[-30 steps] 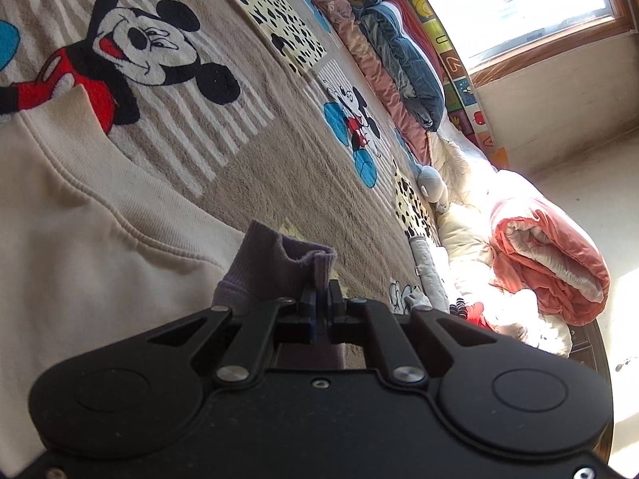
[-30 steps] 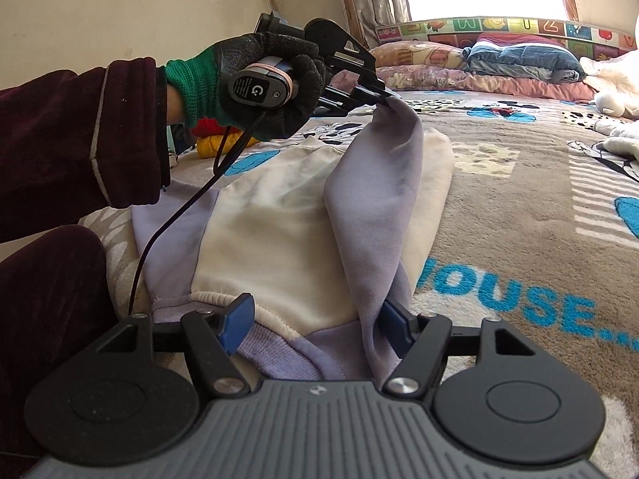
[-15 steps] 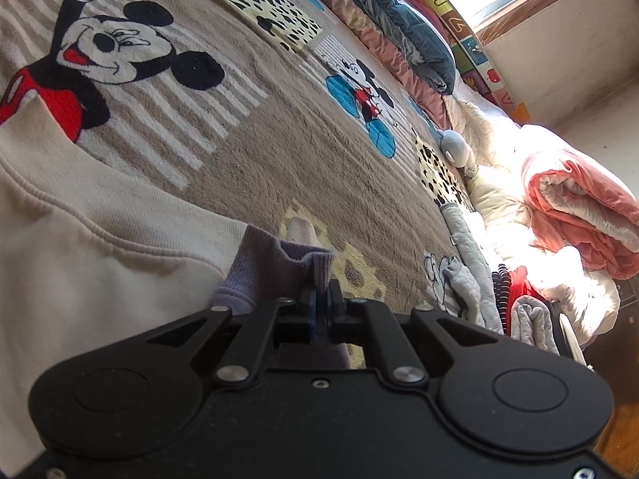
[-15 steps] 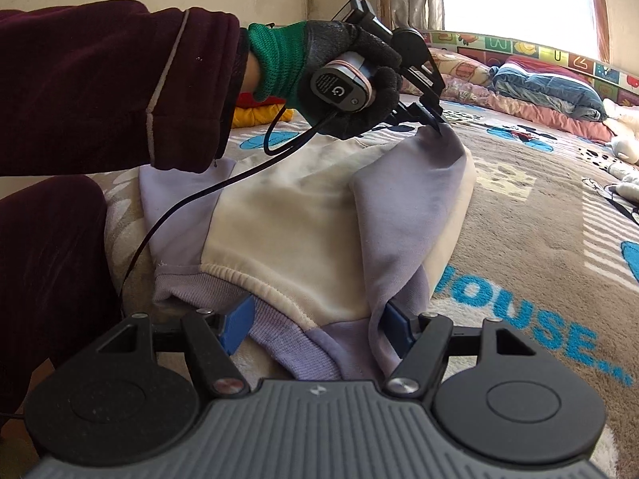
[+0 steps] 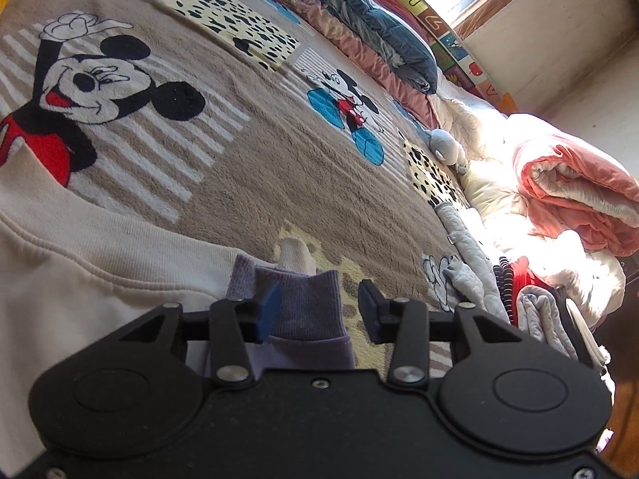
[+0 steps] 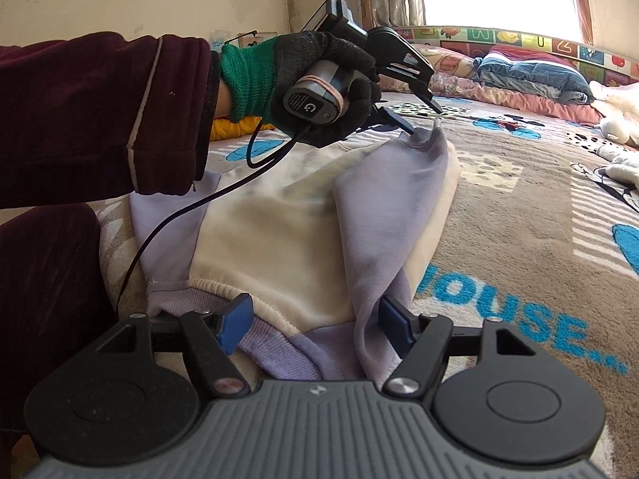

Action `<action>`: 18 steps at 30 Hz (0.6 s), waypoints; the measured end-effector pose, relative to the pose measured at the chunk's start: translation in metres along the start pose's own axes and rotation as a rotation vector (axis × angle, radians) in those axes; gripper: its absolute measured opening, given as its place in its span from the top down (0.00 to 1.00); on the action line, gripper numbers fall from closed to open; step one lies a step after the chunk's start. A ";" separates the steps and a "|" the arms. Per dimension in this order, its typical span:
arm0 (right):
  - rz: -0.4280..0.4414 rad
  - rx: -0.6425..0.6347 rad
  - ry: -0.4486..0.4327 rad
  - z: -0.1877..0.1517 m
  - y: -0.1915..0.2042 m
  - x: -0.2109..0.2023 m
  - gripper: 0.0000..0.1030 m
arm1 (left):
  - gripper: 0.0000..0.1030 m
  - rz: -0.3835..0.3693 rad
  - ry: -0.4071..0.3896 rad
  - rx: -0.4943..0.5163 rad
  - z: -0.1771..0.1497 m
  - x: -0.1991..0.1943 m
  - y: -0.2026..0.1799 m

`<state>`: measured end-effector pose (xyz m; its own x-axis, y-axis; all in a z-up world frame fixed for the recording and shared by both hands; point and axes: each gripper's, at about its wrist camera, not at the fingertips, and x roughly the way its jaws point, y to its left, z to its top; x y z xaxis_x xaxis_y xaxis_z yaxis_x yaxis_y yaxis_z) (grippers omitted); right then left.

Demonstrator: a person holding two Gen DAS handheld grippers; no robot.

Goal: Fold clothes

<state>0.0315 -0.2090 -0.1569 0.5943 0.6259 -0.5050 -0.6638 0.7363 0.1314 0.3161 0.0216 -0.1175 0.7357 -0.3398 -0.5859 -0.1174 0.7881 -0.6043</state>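
Observation:
A cream sweatshirt (image 6: 279, 235) with lilac sleeves lies on a cartoon-mouse blanket (image 5: 247, 167). One lilac sleeve (image 6: 395, 203) is folded across its cream body. In the left wrist view my left gripper (image 5: 317, 309) is open, and the ribbed lilac cuff (image 5: 309, 303) lies loose between its fingers. The right wrist view shows that same left gripper (image 6: 423, 119) just above the cuff end. My right gripper (image 6: 315, 321) stands open over the sweatshirt's lilac hem (image 6: 275, 349), holding nothing.
Pillows and folded quilts (image 5: 375, 36) line the bed's far side under the window. A pink rolled duvet (image 5: 575, 191), grey garments (image 5: 471, 275) and a soft toy (image 5: 445, 147) pile up at the bed's edge. The person's maroon sleeve (image 6: 104, 119) is on the left.
My left gripper was shut on the lilac cuff; it has opened and let the cuff go onto the sweatshirt. The right gripper has stayed open at the hem.

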 end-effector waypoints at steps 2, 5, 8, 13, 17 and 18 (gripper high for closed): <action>-0.039 -0.002 -0.015 0.000 -0.003 -0.009 0.29 | 0.61 0.017 -0.007 0.061 0.000 -0.001 -0.001; -0.088 -0.015 -0.064 0.000 -0.003 -0.022 0.29 | 0.61 0.061 -0.009 0.198 -0.005 0.005 -0.008; -0.077 -0.054 -0.126 0.004 0.005 -0.021 0.29 | 0.61 0.105 -0.011 0.334 -0.009 0.011 -0.015; -0.028 -0.109 -0.085 0.010 0.015 0.007 0.29 | 0.61 0.203 0.026 0.527 -0.026 0.039 -0.030; -0.018 -0.080 -0.034 0.012 0.012 0.021 0.29 | 0.61 0.216 0.023 0.565 -0.027 0.036 -0.032; -0.015 -0.073 -0.033 0.012 0.012 0.022 0.29 | 0.61 0.208 0.011 0.578 -0.027 0.029 -0.035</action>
<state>0.0424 -0.1834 -0.1565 0.6179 0.6242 -0.4781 -0.6856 0.7254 0.0612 0.3236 -0.0298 -0.1283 0.7292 -0.1514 -0.6674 0.1249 0.9883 -0.0877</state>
